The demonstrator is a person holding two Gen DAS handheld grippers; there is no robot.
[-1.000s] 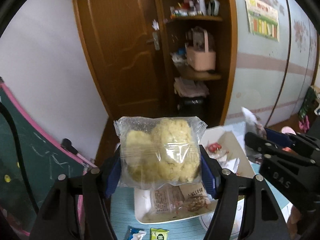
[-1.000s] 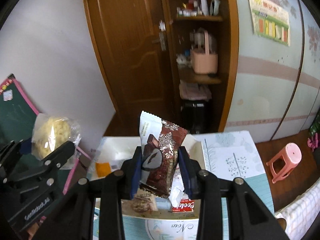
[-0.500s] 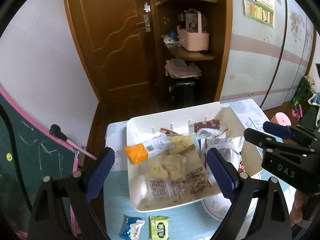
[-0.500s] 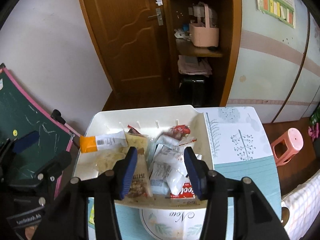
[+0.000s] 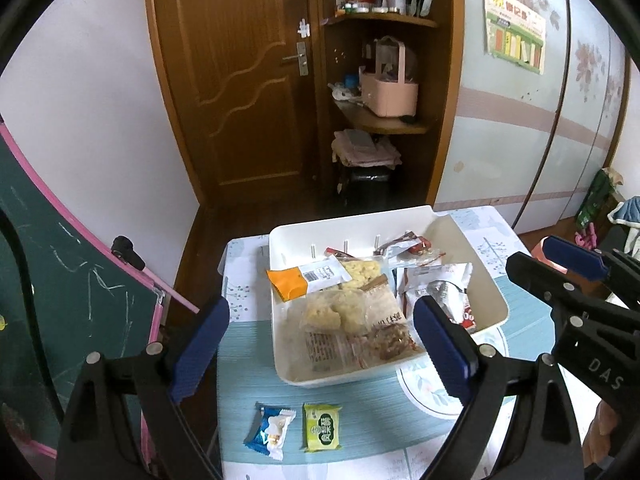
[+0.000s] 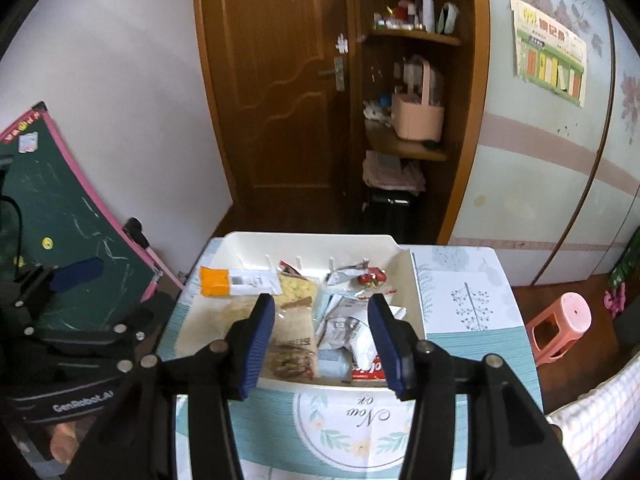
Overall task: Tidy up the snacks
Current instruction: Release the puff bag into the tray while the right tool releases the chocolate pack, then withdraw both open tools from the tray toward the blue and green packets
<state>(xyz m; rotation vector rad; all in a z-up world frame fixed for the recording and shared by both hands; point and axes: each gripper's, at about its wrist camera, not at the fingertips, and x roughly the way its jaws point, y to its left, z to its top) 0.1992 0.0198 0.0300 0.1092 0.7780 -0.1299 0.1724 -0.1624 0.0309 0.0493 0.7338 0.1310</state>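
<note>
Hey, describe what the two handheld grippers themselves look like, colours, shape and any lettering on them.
Both are black, angular plastic frames with silver rivets at the pivots. Each finger ends in a long, ribbed blue pad. The left gripper shows white "GenRobot.AI" lettering on its body in the right wrist view. The right gripper carries raised "DAS" letters on its side in the left wrist view. No sleeve shows.
</note>
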